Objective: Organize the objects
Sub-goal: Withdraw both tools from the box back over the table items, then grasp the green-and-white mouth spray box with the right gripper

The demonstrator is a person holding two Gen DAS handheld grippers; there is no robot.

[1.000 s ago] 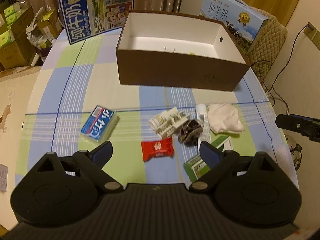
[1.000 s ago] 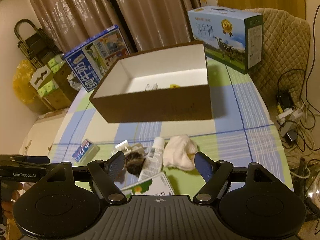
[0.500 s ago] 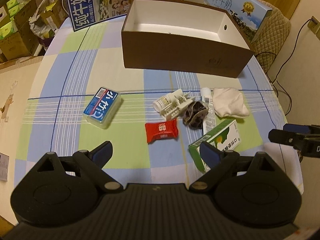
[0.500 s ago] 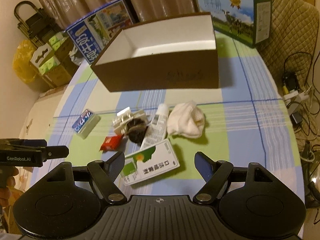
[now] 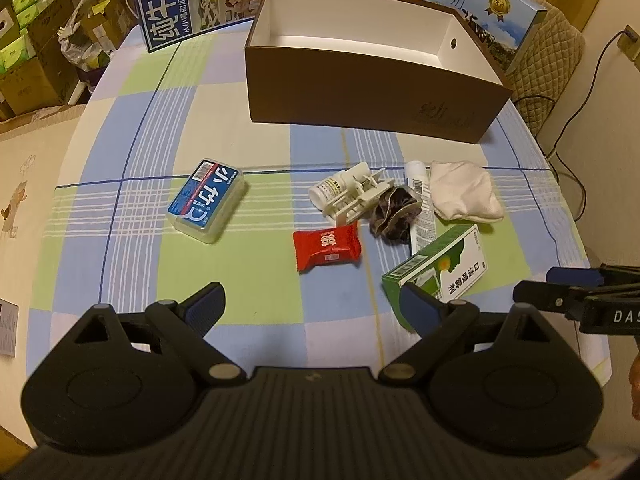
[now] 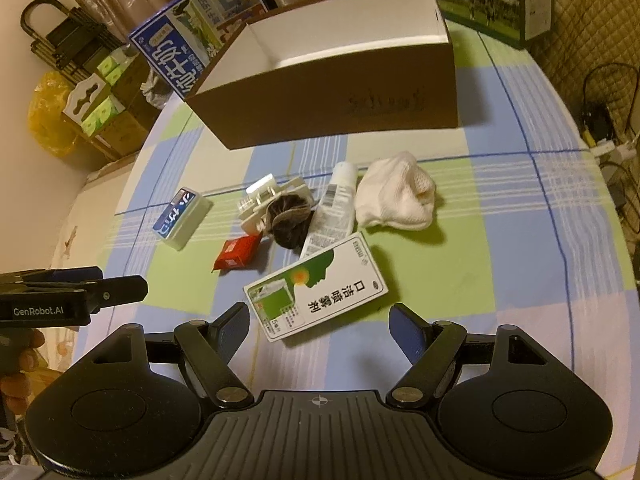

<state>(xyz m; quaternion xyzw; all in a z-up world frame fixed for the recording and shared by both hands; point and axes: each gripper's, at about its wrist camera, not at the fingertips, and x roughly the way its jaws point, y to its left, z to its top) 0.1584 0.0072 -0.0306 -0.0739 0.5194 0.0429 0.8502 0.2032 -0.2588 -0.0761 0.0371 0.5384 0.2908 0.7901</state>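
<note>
A brown box [image 5: 360, 92] with a white inside stands at the back of the checked table. In front of it lie a blue-labelled clear case [image 5: 206, 200], a red packet [image 5: 326, 248], a white plastic clip with a small bottle [image 5: 348, 196], a dark scrunchie [image 5: 394, 210], a white tube [image 5: 418, 200], a white cloth [image 5: 464, 192] and a green-and-white carton [image 6: 316, 292]. My right gripper [image 6: 320, 322] is open, and the carton's near end lies between its fingers, untouched. My left gripper [image 5: 312, 302] is open over bare cloth, short of the red packet.
Two blue milk cartons [image 5: 200, 0] [image 5: 480, 4] stand behind the brown box. A padded chair [image 5: 556, 68] and cables [image 6: 600, 136] are at the right. Cardboard boxes [image 5: 28, 52] sit on the floor to the left. The table's near edge runs under both grippers.
My right gripper has come down and tilted toward the green-and-white carton, which now reaches between its fingers. The left view has tilted down a little. Both stay open.
</note>
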